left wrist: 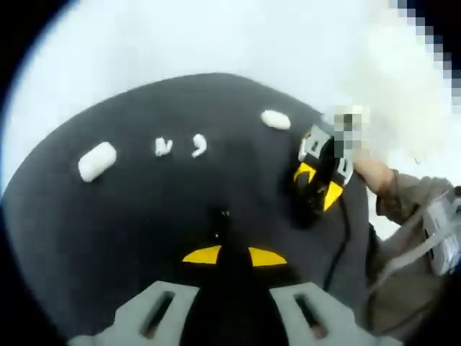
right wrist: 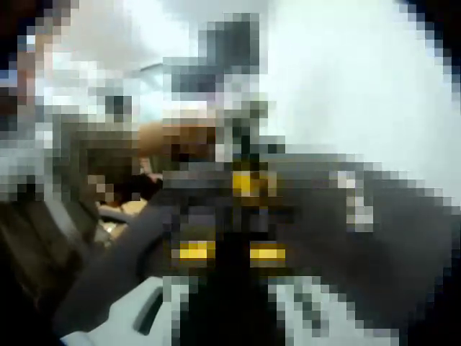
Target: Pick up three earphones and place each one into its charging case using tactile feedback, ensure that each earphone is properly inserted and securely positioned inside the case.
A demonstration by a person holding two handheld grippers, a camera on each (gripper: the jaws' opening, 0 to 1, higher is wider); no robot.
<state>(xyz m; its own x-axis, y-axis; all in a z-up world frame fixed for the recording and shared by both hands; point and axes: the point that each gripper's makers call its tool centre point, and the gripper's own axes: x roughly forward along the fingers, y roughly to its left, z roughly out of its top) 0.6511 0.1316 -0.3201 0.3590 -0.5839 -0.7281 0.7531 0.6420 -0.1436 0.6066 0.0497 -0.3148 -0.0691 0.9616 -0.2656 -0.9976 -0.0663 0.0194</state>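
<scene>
On a dark round mat (left wrist: 144,231) lie two small white earphones (left wrist: 163,146) (left wrist: 199,145) side by side. A white charging case (left wrist: 96,160) rests to their left, and another white case (left wrist: 275,120) lies at the mat's far right. My left gripper (left wrist: 226,220) rises from the bottom of the left gripper view. Its black jaws with yellow marks meet at the tips, short of the earphones. A tiny pale glint sits at the tips; I cannot tell what it is. My right gripper (left wrist: 320,176) hovers over the mat's right edge. The right gripper view is heavily blurred and shows that gripper (right wrist: 232,231) by its yellow marks.
The mat lies on a white table (left wrist: 216,36). A person's hand and sleeve (left wrist: 403,209) hold the right gripper at the right side. A dark cable (left wrist: 340,238) runs down from it over the mat's edge.
</scene>
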